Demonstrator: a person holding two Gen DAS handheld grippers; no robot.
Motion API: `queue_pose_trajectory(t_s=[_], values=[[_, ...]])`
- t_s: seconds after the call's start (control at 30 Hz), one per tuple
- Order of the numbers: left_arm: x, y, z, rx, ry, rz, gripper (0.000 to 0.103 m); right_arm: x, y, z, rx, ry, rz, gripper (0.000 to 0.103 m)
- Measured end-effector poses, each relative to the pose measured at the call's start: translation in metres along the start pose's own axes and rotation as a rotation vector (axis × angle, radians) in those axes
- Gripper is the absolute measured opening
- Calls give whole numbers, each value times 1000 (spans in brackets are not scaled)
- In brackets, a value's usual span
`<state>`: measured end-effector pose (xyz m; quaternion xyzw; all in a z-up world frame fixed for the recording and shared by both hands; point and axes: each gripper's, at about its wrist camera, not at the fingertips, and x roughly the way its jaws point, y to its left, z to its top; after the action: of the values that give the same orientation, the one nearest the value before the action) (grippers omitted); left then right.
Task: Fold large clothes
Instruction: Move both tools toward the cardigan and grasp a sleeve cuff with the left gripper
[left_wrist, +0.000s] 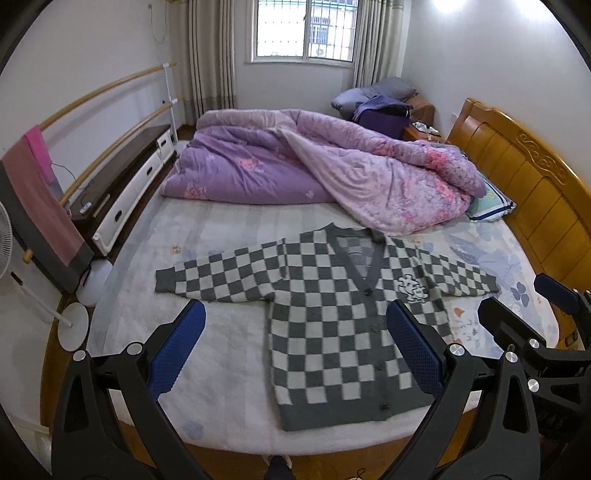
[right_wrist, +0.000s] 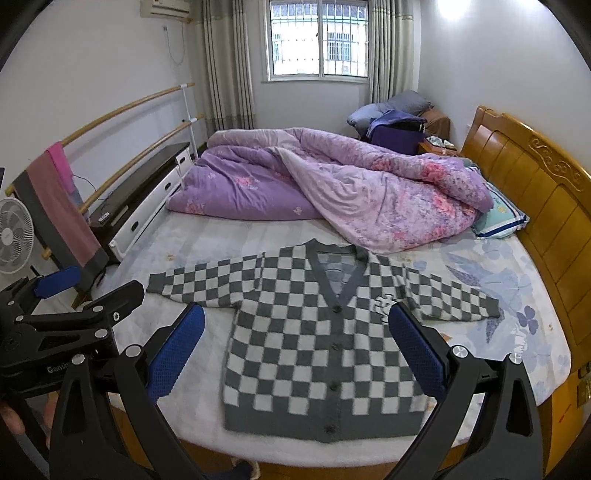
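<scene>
Checkered cardigan (left_wrist: 332, 325) spread flat on bed (left_wrist: 229, 369) — sleeves out, left gripper (left_wrist: 295, 347) parted above it, empty.

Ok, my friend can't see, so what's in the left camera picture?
A grey and white checked cardigan lies flat on a bed, buttoned, sleeves spread wide. The left gripper hangs open above it, holding nothing. A rumpled purple quilt is heaped behind.

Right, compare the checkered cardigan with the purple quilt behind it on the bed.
The checkered cardigan lies flat with sleeves spread; the purple quilt is heaped and partly turned back. The cardigan is grey-and-white checked, the quilt purple with pink flowers. The cardigan lies near the bed's front edge, the quilt toward the window. Both rest on the mattress.
</scene>
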<state>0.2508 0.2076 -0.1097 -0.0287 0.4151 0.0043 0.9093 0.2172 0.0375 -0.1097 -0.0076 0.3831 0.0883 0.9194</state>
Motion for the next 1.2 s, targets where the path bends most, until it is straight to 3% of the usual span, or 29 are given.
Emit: queue_pose_trajectory(t_s=[0.3,0.63,0.8,1.07,1.2], values=[[89,97,28,-78,127,-62,98,103,70,31,0,116,-3,96],[206,183,27,-175,245,-34,98,230,114,27,-24,200,-34,96],[290,250,13,-339,285,-25,98,298,113,21,-15,219,-51,96],[421,368,-32,-646,324,105,98,407,97,-4,-8,294,-40,96],[469,400,-51,-704,321,175,97,449,79,-25,20,370,-37,96]])
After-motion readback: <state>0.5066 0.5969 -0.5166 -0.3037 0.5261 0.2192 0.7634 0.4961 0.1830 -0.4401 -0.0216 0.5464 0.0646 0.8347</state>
